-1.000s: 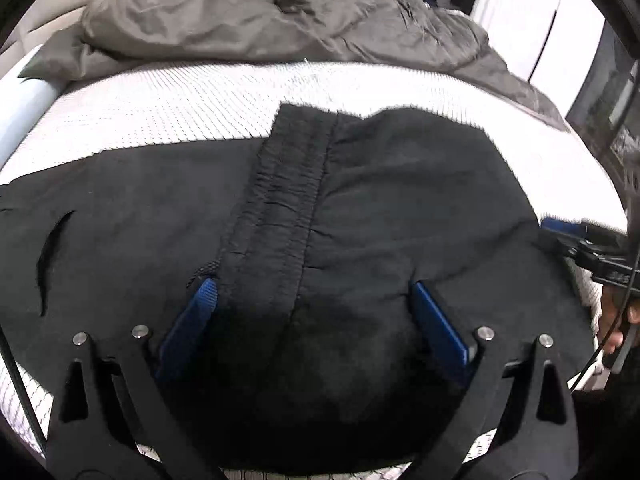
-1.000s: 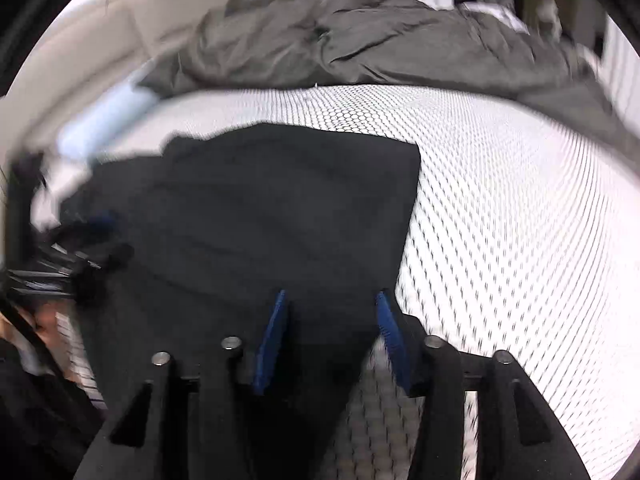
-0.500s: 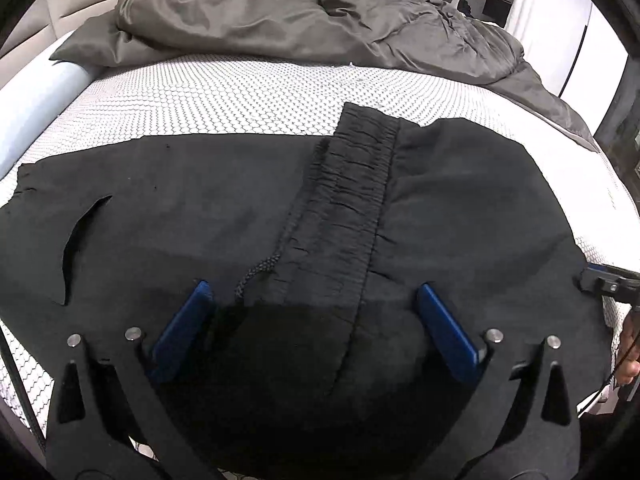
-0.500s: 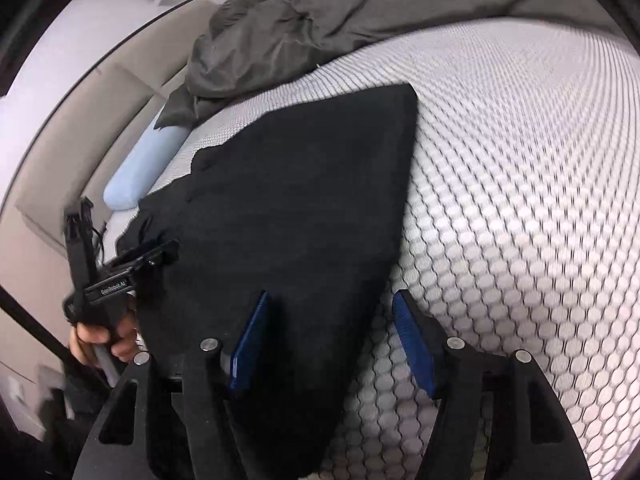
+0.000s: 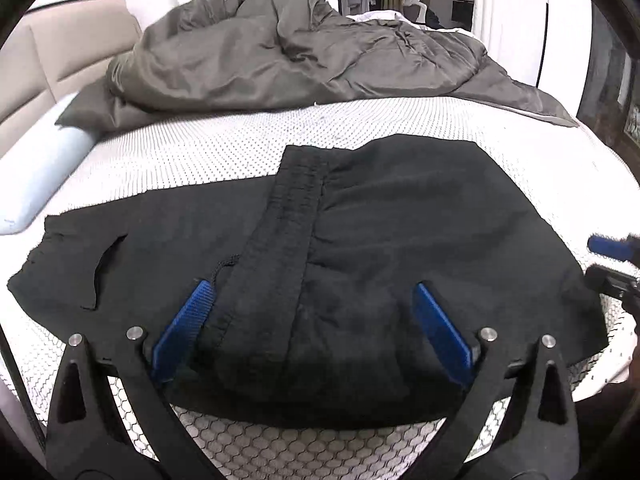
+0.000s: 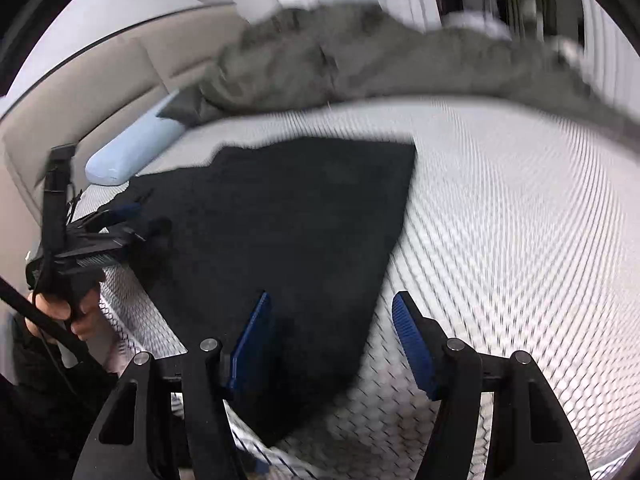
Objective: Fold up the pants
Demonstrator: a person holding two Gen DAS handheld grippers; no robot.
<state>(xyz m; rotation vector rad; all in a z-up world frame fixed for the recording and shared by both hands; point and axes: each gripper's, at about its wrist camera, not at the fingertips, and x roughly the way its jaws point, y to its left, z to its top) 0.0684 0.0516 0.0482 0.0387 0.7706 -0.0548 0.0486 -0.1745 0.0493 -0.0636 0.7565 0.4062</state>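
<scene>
- So we're looking at the black pants (image 5: 320, 264) lying flat across the white honeycomb bed (image 5: 224, 148), already doubled over once, waistband (image 5: 288, 232) running from about 12 down toward 6 in the left wrist view.
- What's changing: compared with a second ago both tools are pulling back and up off the cloth. The left view is showing way more of the room and the grey duvet (image 5: 288, 60) at 12, and the pants are sitting lower and smaller in frame.
- The left tongs (image 5: 316, 336) are gaping wide, one blue pad at 7 and one at 5, with nothing pinched between them; the fabric is just lying underneath.
- The right tongs (image 6: 332, 344) are also spread wide and gripping nothing. Half a second ago they were nearer the pants' edge (image 6: 392, 248); now that edge is running up between the pads toward 12.
- We're reading this as one fold being finished and released, so we're probably lining up the next fold.
- Hard to make out: the right view is badly motion-blurred, so the duvet and mattress texture are smearing. The far left end of the pants is cut off there behind the other tool (image 6: 84, 248) at 9, and the near hem is hiding under the tongs' frames.
</scene>
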